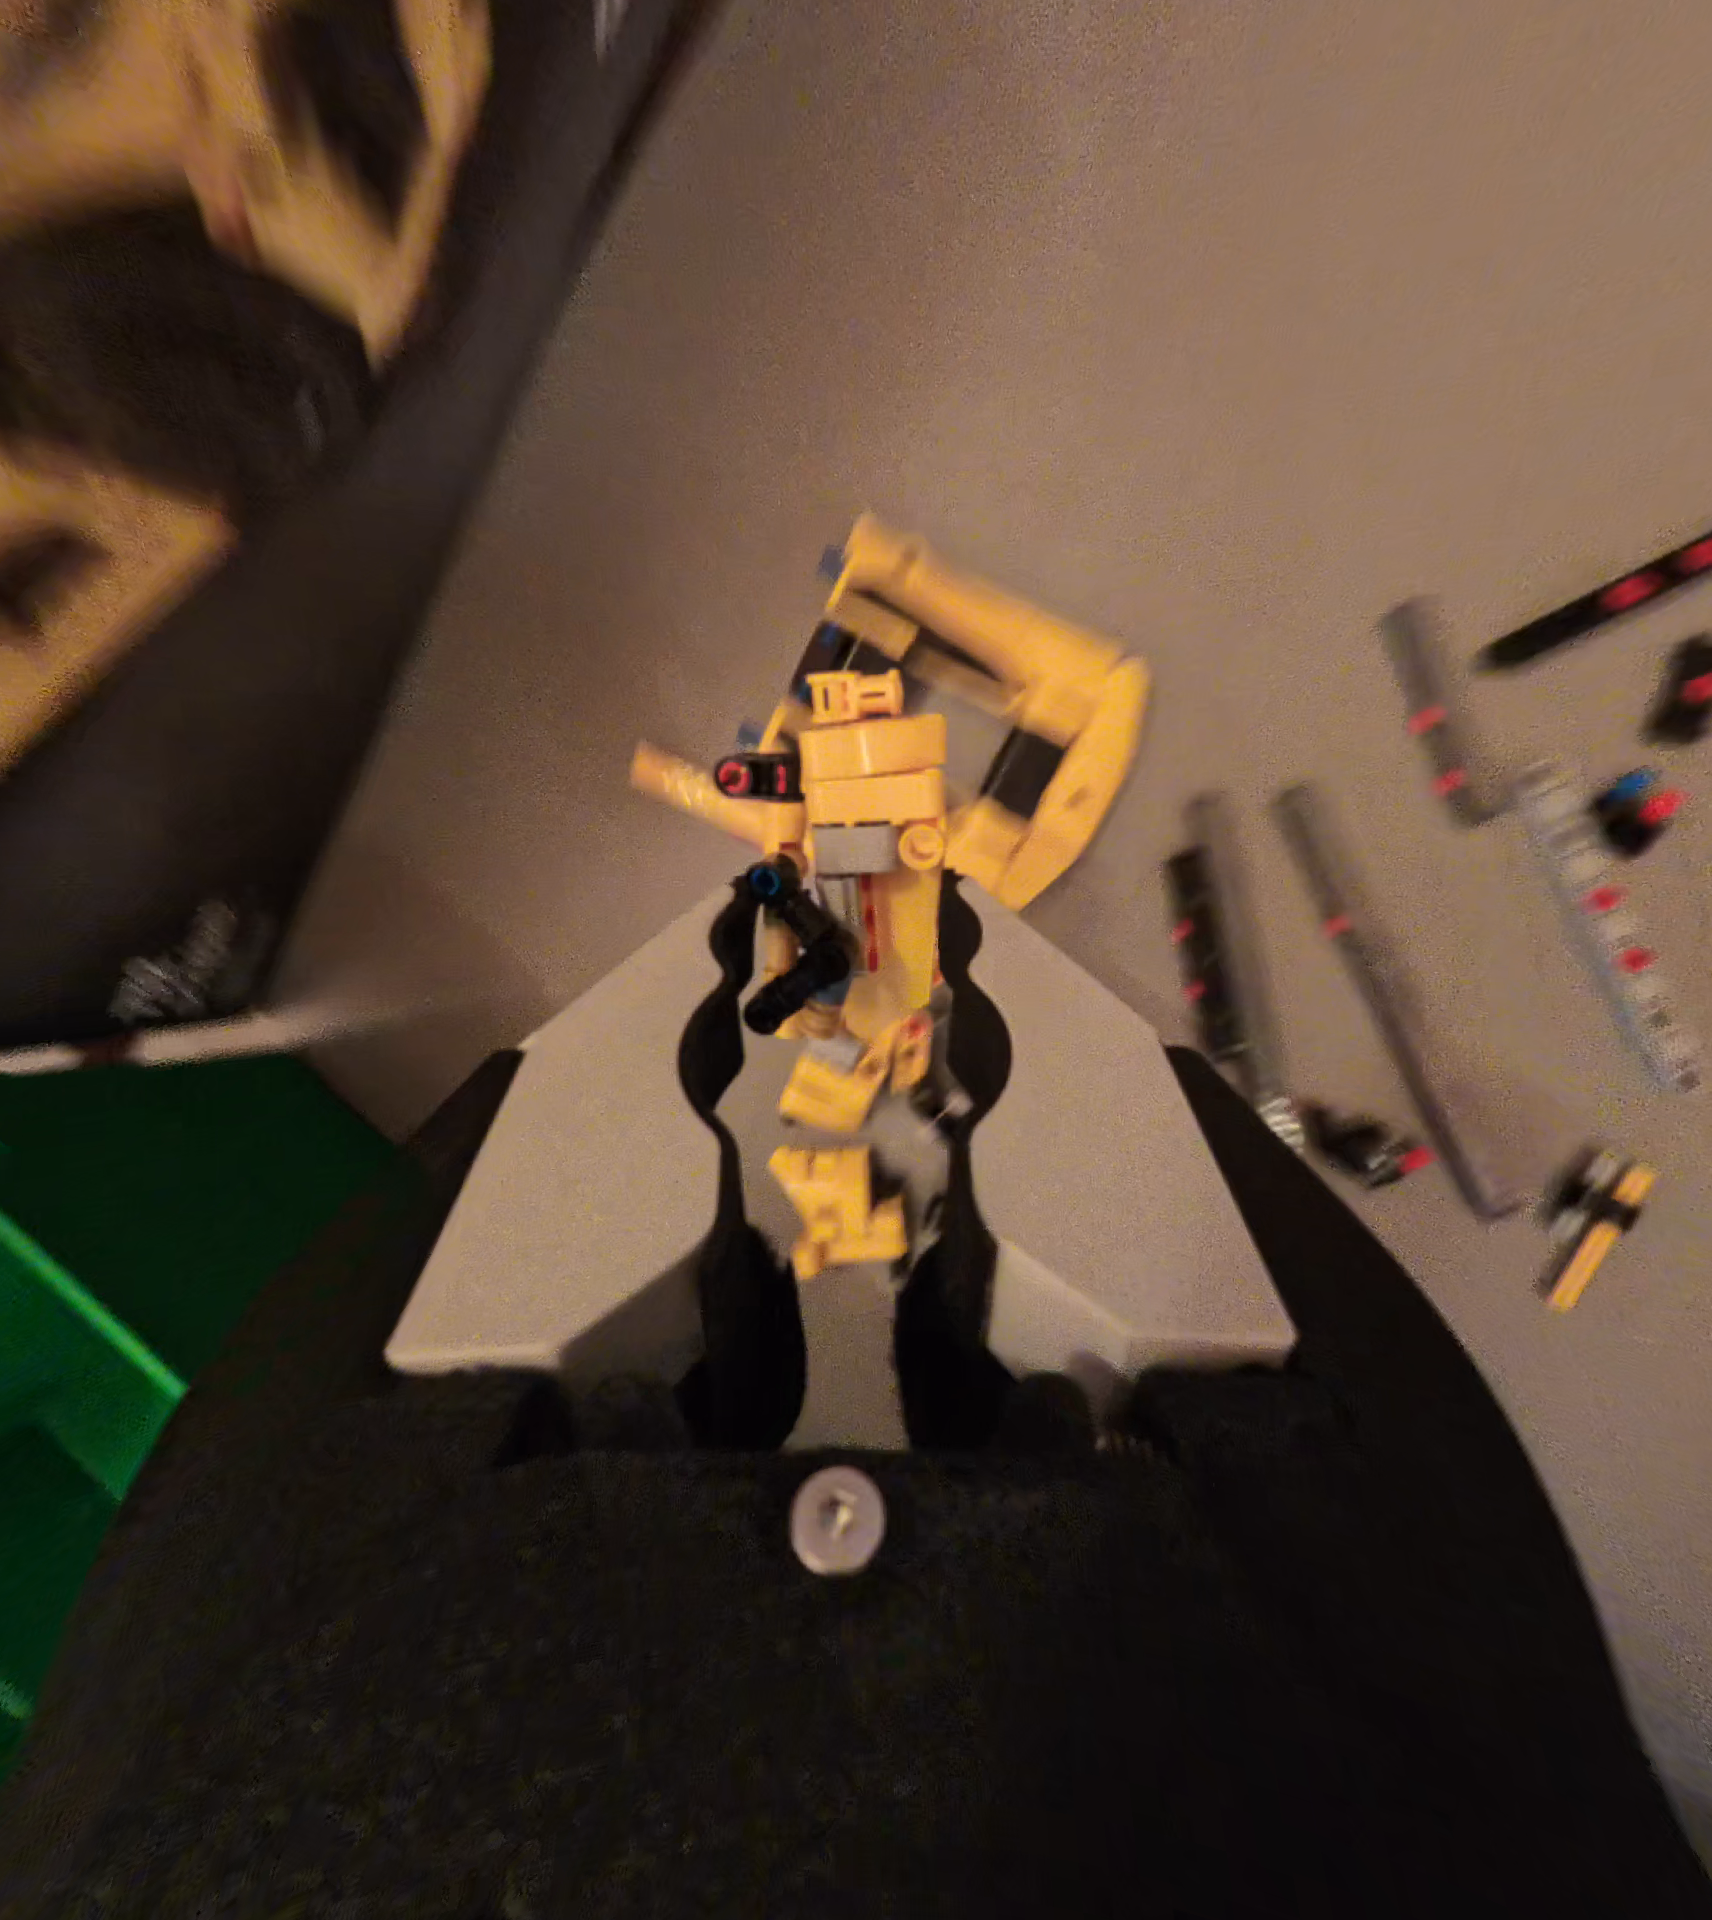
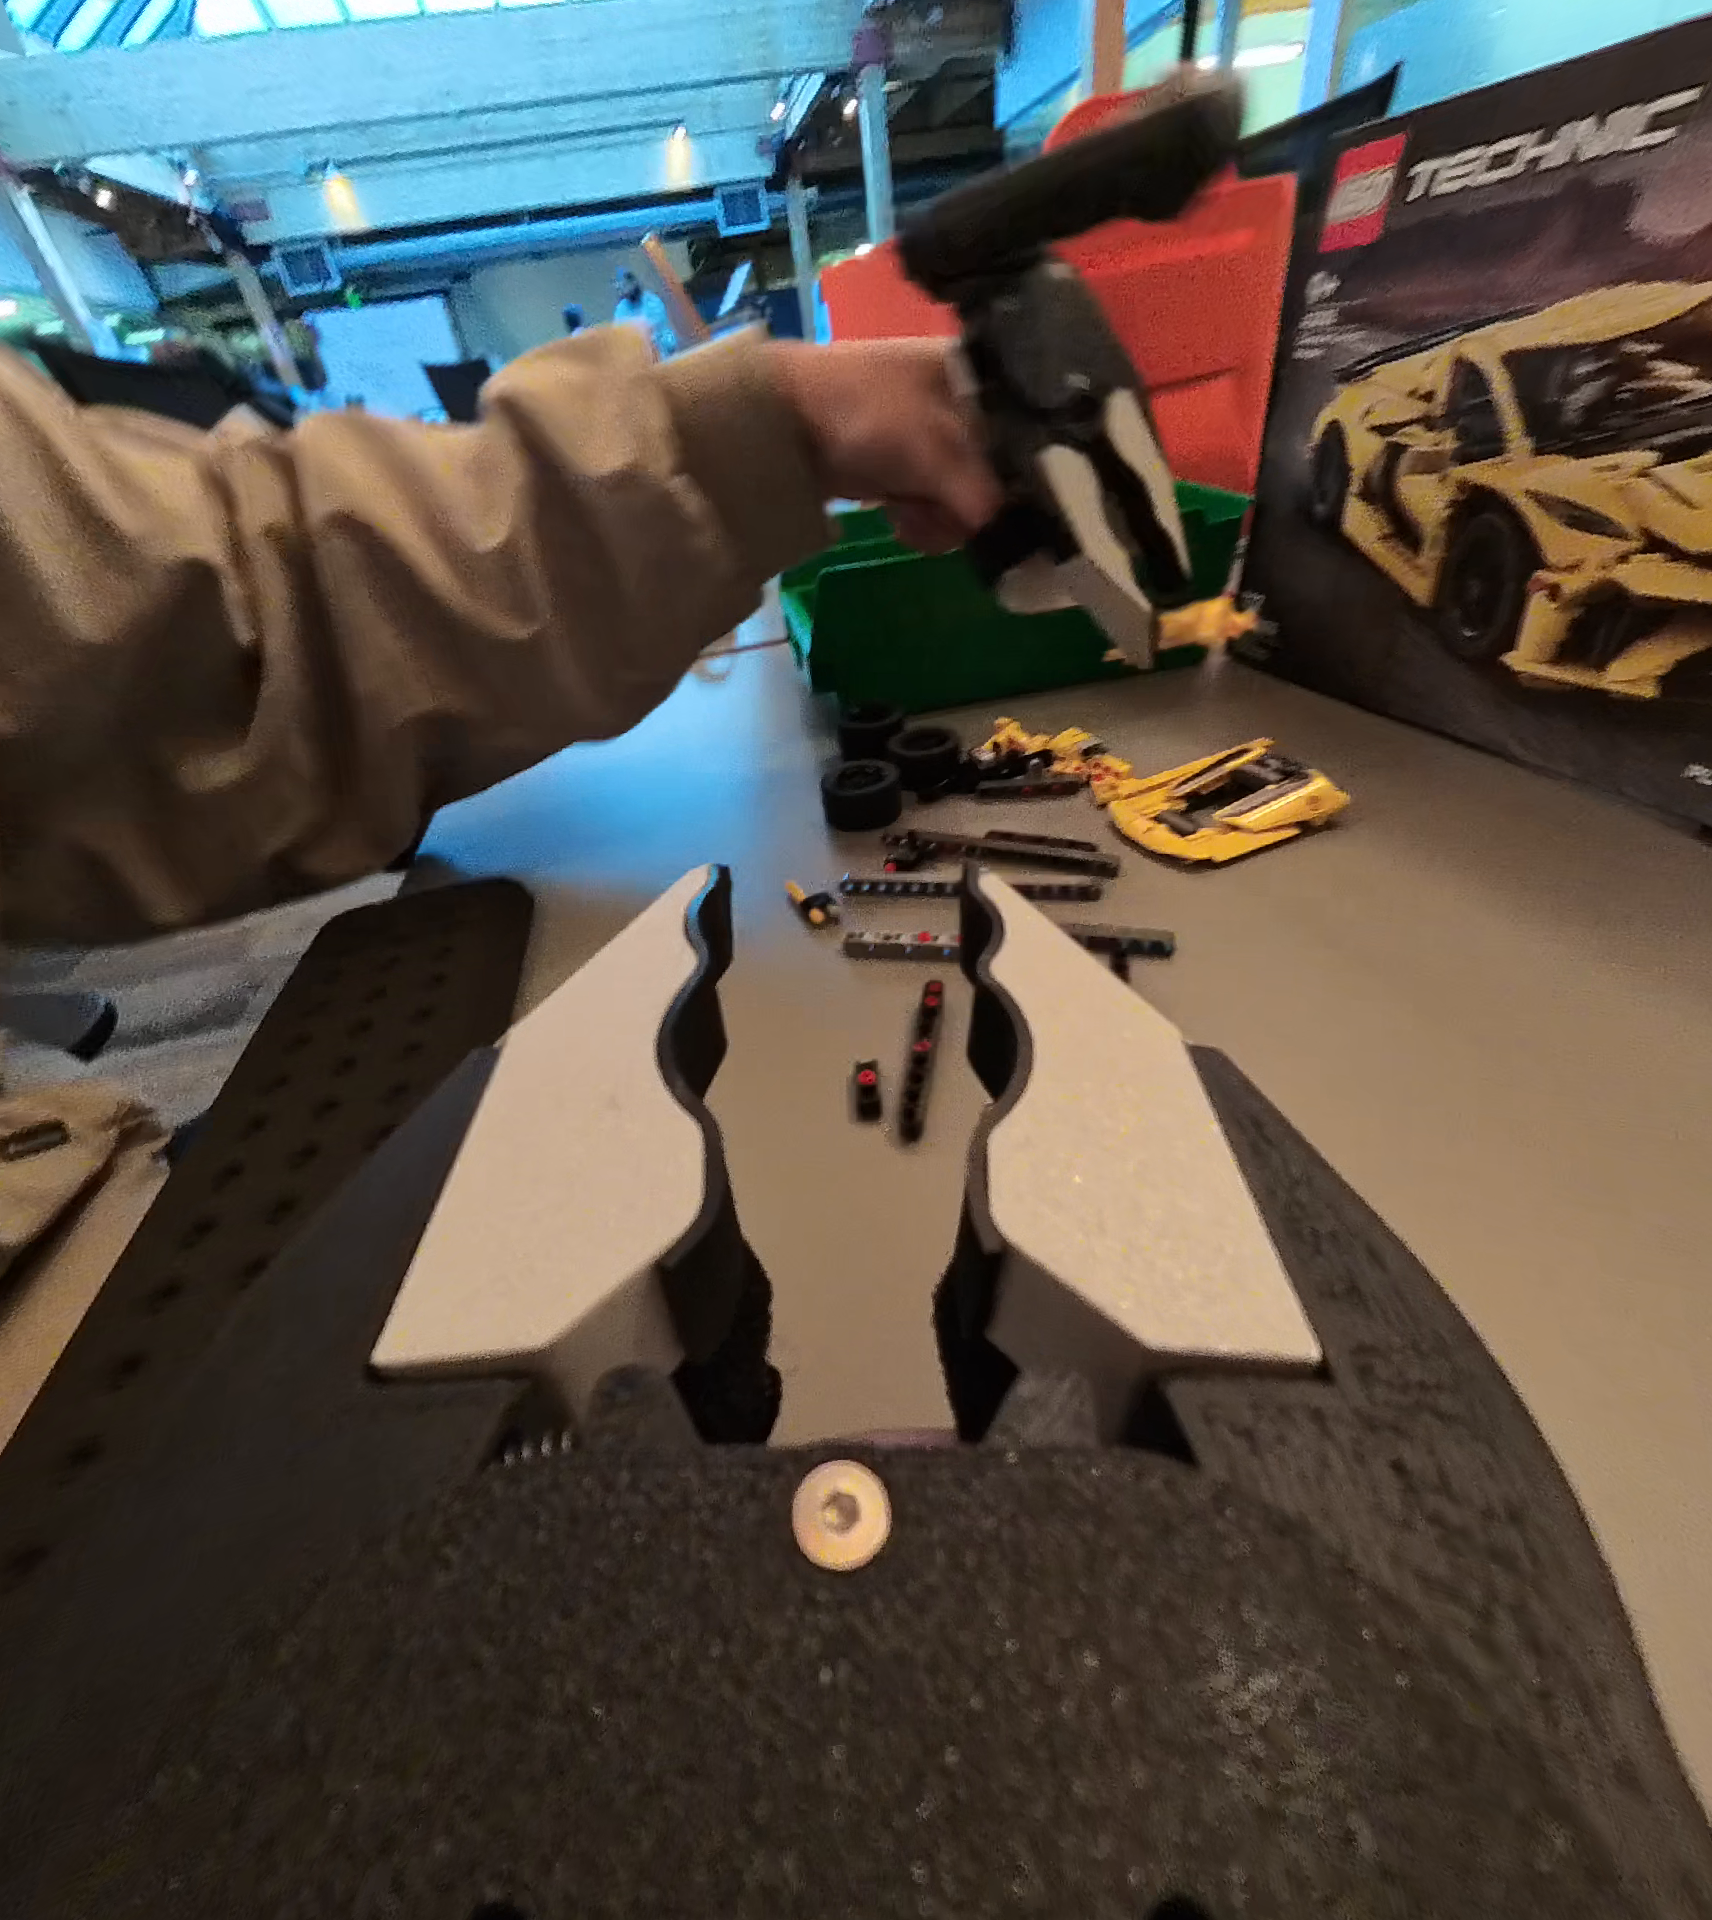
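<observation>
My left gripper is shut on a yellow brick-built assembly with black and grey pins, held in the air above the grey table. Below it lies a larger yellow car body section. In the right wrist view the left gripper shows far off, held by a hand in a tan sleeve, with the yellow assembly at its tips near the box. My right gripper is open and empty, low over the table, with black beams between its fingers farther ahead.
A large set box with a yellow car picture stands at the right back. A green bin and an orange bin stand behind. Black tyres, the yellow body section and grey and black beams lie on the table. My hands' fingertips stand some 30 cm from each other.
</observation>
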Motion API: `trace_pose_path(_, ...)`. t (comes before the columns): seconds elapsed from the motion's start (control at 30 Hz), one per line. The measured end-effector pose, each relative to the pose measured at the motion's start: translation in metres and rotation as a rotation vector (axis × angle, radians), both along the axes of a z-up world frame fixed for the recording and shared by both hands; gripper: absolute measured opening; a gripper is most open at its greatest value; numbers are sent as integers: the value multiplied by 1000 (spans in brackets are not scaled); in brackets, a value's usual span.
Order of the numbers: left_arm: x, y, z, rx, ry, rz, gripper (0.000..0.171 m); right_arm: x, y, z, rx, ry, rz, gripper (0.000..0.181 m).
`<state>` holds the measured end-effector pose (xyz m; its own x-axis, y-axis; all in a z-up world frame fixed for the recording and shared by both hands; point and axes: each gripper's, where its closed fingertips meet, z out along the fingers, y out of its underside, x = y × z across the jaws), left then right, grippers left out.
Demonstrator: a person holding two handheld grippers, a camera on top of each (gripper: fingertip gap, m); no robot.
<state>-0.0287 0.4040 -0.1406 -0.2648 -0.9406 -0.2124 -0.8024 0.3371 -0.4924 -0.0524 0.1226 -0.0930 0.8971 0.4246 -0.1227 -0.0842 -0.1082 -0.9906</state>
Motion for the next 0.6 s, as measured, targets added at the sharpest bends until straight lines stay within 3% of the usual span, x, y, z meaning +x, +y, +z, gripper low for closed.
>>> trace_pose_path(0.13, 2, -127, 51, 94, -410, -220, 35, 18, 1, 0, -55, 137, -3, 60)
trace_pose_path(0.2, -3, -180, 54, 140, -528, -281, 35, 15, -5, -2, -104, 148, 65, 53)
trace_pose_path(0.27, -4, -214, 52, 212, -634, -298, 36, 13, -10, -2, -113, 130, 82, 51)
trace_pose_path(0.4, -4, -252, 34, 258, -755, -275, 35, 14, -16, -1, -133, 87, 49, 42)
trace_pose_path(0.53, -8, -257, 27, 535, -799, -331, 35, 23, -14, -7, -162, 107, 1, 24)
trace_pose_path(0.6, -9, -262, 22, 528, -801, -344, 35, 27, -11, -15, -197, 121, -12, 23)
